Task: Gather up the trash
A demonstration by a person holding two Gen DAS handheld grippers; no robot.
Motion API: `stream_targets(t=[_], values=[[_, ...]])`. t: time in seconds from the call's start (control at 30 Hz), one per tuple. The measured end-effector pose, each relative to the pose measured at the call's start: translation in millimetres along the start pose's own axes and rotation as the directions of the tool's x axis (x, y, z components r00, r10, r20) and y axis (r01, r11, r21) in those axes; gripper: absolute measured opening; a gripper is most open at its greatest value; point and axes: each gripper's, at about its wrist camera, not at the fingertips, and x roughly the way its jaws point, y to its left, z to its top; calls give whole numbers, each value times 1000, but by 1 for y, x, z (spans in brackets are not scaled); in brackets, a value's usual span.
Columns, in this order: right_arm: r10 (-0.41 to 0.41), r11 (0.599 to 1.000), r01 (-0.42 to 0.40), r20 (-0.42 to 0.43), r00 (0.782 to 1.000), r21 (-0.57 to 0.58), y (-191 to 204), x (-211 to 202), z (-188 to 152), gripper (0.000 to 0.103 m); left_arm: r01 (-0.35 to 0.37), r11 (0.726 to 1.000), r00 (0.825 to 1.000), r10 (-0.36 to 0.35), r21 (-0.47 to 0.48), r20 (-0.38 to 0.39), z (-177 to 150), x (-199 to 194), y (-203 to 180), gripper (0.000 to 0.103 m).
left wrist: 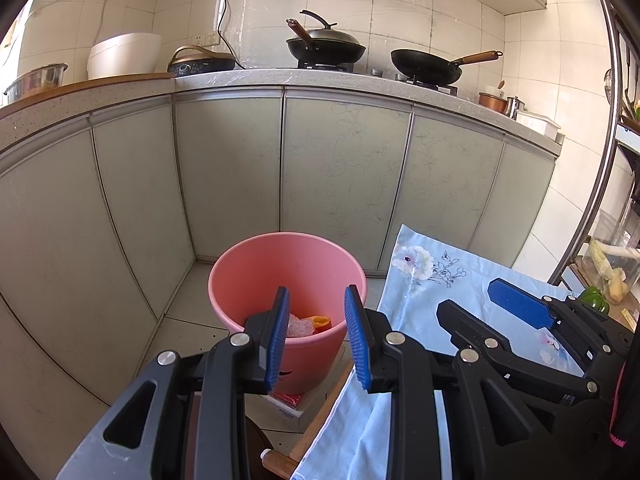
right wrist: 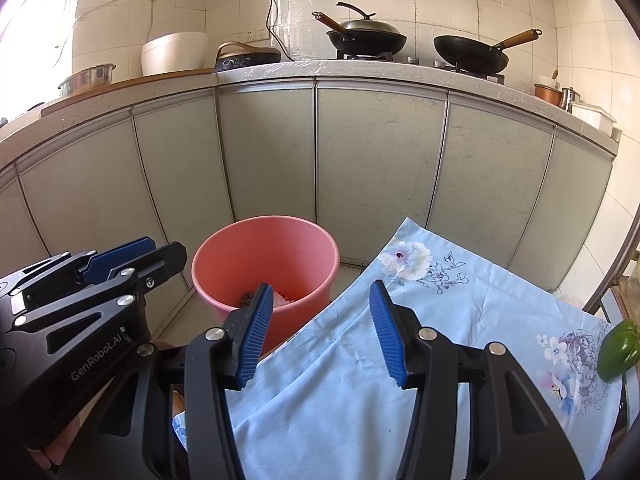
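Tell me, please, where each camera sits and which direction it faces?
Left wrist: on the left gripper, looking forward and down over the pink bucket toward the cabinets; its open fingers show, the right gripper beside.
Right wrist: on the right gripper, above the blue cloth; its open fingers and the left gripper show.
Shared: bucket, cloth, cabinets, stove pans.

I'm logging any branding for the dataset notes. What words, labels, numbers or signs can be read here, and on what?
"GenRobot.AI": white lettering on the black body of the left gripper, seen from the right wrist view.
Box under the pink bucket: a small blue mark on the box, too small to read.
Control panel of the induction cooker: markings too blurred to read.
Nothing else legible.
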Motion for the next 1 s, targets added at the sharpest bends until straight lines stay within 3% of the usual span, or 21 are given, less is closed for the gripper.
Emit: stream_targets(t=[1.0], values=[[7,1000,-7,-14,1000,0,-4,6,-1,51,-1,1000,1000,1,5,-16,-1,11,-1,26]])
